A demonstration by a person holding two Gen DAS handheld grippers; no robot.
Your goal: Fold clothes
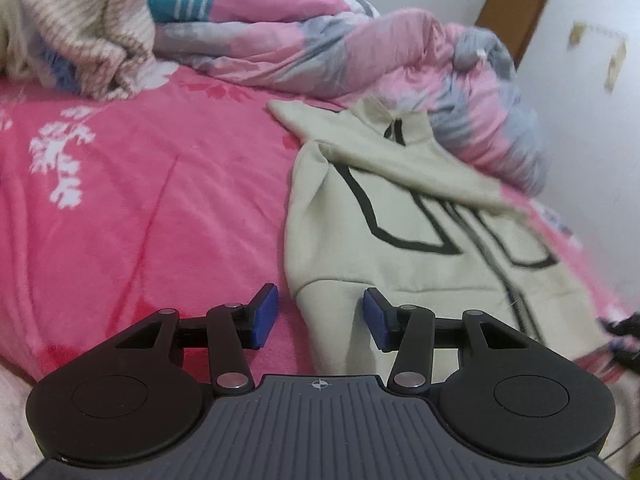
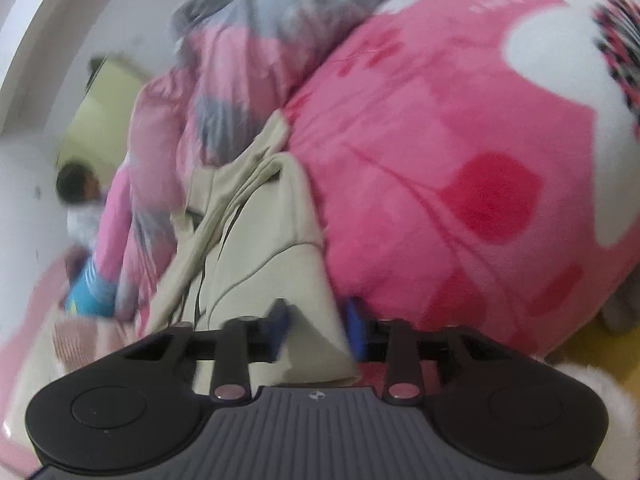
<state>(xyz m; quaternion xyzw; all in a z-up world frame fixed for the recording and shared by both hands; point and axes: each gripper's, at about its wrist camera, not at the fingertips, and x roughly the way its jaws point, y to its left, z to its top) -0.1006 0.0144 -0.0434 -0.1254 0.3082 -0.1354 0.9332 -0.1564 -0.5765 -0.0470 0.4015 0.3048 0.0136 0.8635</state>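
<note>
A cream sweatshirt (image 1: 420, 248) with black line print lies on the pink bedspread (image 1: 140, 208), one sleeve folded across its chest. My left gripper (image 1: 320, 316) is open just above the bed, and the sweatshirt's lower left hem corner lies between its blue pads (image 1: 264, 316). In the right wrist view the same sweatshirt (image 2: 276, 240) runs away from the camera. My right gripper (image 2: 318, 324) is closed on a thick fold of its edge, and the view is blurred by motion. A dark blurred shape at the right edge of the left wrist view may be the right gripper (image 1: 622, 332).
A crumpled pink and grey quilt (image 1: 360, 48) is heaped behind the sweatshirt. A striped knit garment (image 1: 80, 32) lies at the back left. A white wall and a brown door (image 1: 516, 16) stand to the right. A person (image 2: 80, 200) is in the background of the right wrist view.
</note>
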